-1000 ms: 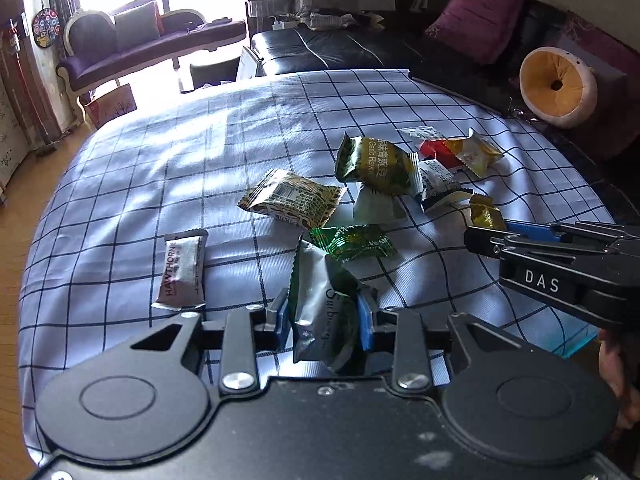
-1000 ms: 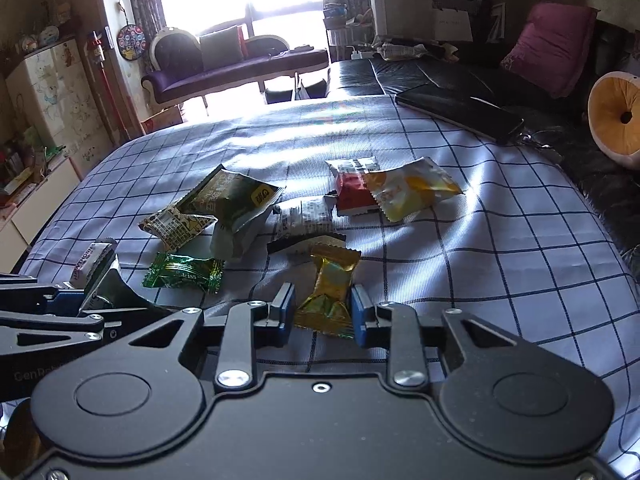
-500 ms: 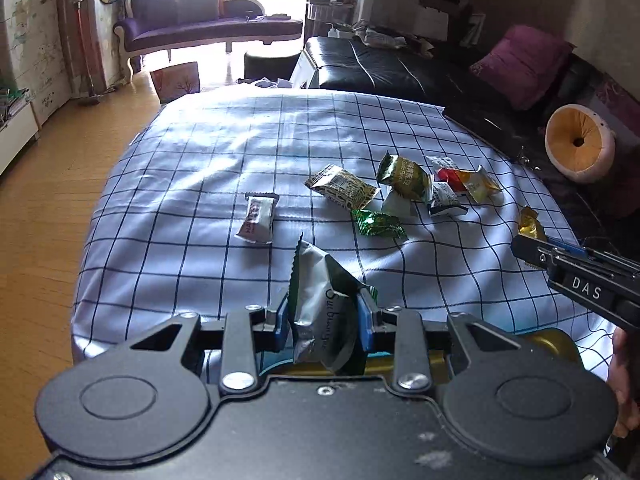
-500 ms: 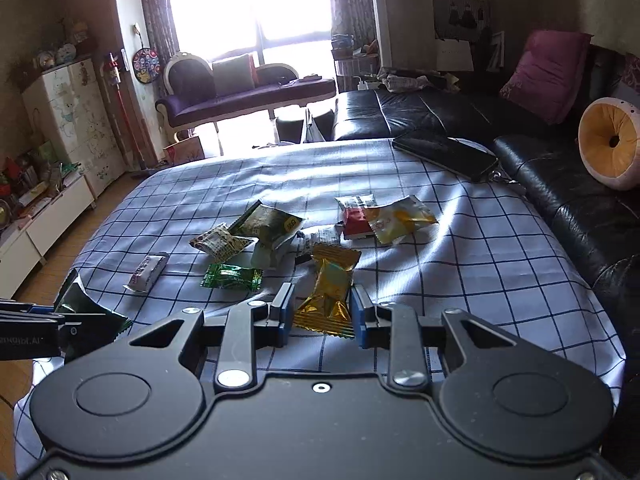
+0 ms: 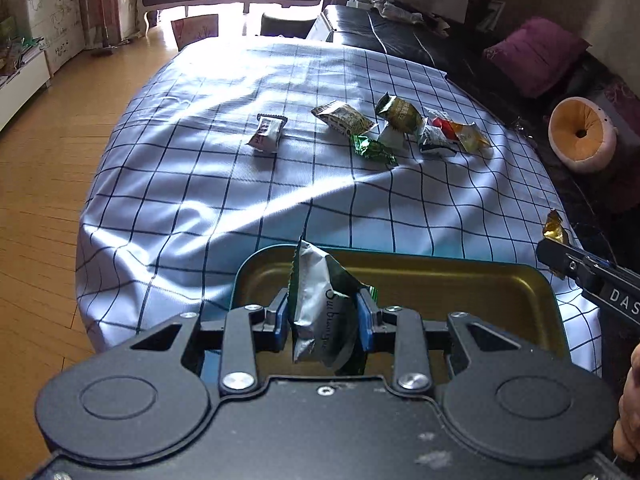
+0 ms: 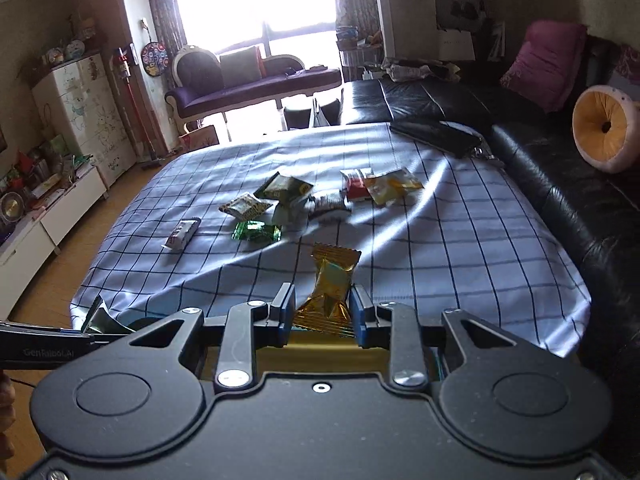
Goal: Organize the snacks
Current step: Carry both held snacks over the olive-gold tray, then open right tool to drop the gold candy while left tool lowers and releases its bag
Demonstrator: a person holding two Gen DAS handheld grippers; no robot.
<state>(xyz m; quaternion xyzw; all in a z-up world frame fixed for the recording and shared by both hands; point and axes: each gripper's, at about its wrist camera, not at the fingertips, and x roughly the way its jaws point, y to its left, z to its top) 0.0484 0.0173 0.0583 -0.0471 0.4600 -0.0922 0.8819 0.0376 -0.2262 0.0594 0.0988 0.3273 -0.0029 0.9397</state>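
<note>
The left gripper (image 5: pixel 323 316) is angled steeply downward above a gold tray (image 5: pixel 500 280); its jaws are pinched on a silver-and-green packet (image 5: pixel 320 312), held upright between the pads. Script lettering is seen on that packet but cannot be read with certainty. The right gripper (image 6: pixel 322 314) is tilted less steeply, its jaws clamped on a gold packet (image 6: pixel 330 286) projecting forward of them. "DAS" is read on the right gripper's side, "GenRobot.AI" on the left's. Remaining snack packets (image 5: pixel 396 130) are scattered well ahead of both jaws on the checked cloth (image 5: pixel 200 200).
</note>
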